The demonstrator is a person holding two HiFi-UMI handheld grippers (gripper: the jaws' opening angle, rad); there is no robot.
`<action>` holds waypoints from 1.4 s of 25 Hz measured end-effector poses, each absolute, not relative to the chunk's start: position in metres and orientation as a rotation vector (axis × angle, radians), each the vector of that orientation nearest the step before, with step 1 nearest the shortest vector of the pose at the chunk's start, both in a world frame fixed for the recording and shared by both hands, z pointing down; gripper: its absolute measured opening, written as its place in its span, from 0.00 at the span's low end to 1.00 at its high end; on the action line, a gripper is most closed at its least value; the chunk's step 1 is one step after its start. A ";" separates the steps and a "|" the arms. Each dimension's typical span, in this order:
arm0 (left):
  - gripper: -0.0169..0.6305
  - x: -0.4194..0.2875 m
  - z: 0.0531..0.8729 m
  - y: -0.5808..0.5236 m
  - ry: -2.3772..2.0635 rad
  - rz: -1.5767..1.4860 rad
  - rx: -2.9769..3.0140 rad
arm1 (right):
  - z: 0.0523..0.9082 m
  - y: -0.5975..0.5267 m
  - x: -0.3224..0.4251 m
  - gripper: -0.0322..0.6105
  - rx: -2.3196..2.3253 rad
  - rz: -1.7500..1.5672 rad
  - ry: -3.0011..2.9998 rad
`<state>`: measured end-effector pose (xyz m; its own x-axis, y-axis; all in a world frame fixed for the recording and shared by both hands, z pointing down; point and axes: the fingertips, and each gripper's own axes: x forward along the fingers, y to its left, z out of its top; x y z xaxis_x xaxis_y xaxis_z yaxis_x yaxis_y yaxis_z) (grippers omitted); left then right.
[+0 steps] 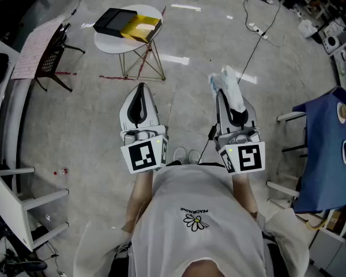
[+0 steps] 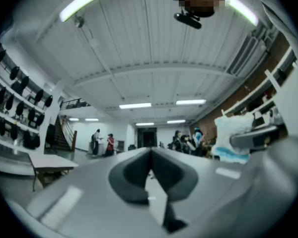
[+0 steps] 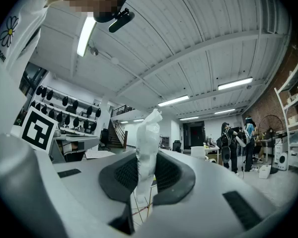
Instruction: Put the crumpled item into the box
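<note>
Carry stage. Your right gripper (image 1: 224, 92) had its fingers (image 3: 123, 176) nearly closed, pinching the crumpled white item (image 3: 148, 138), which stood upright between them, well short of the box (image 1: 128, 25). That black-and-yellow box lay on the round bench (image 1: 111, 42). The next move probably called for carrying the item forward and leftward above the box. Your left gripper (image 2: 150, 166) had its fingers closed, empty.

round table (image 1: 111, 44), blue cover (image 1: 323, 154), floor cable (image 1: 255, 52)

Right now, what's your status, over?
Left tongs shut, empty. Right tongs shut on crumpled item. Box on round table ahead; only bare floor between.
</note>
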<state>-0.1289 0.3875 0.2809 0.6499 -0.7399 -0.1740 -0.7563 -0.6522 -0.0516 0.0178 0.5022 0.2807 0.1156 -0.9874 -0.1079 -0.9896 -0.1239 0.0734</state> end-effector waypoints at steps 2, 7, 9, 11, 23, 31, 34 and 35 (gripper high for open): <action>0.03 -0.131 0.280 0.386 1.253 0.215 -2.745 | 0.280 0.501 0.017 0.11 -2.325 0.202 2.070; 0.03 -0.138 0.279 0.382 1.267 0.232 -2.748 | 0.280 0.499 0.012 0.11 -2.308 0.184 2.082; 0.03 -0.142 0.280 0.379 1.274 0.237 -2.749 | 0.281 0.497 0.009 0.11 -2.291 0.159 2.074; 0.03 -0.146 0.279 0.375 1.279 0.243 -2.748 | 0.280 0.494 0.008 0.11 -2.285 0.149 2.055; 0.03 -0.176 0.282 0.329 1.326 0.300 -2.758 | 0.280 0.455 -0.011 0.10 -2.296 0.168 2.086; 0.03 -0.169 0.288 0.276 1.367 0.320 -2.706 | 0.286 0.394 0.009 0.10 -2.248 0.203 2.095; 0.03 -0.155 0.288 0.251 1.389 0.317 -2.663 | 0.288 0.361 0.031 0.10 -2.204 0.230 2.109; 0.03 -0.148 0.289 0.241 1.395 0.310 -2.651 | 0.290 0.348 0.040 0.10 -2.195 0.233 2.112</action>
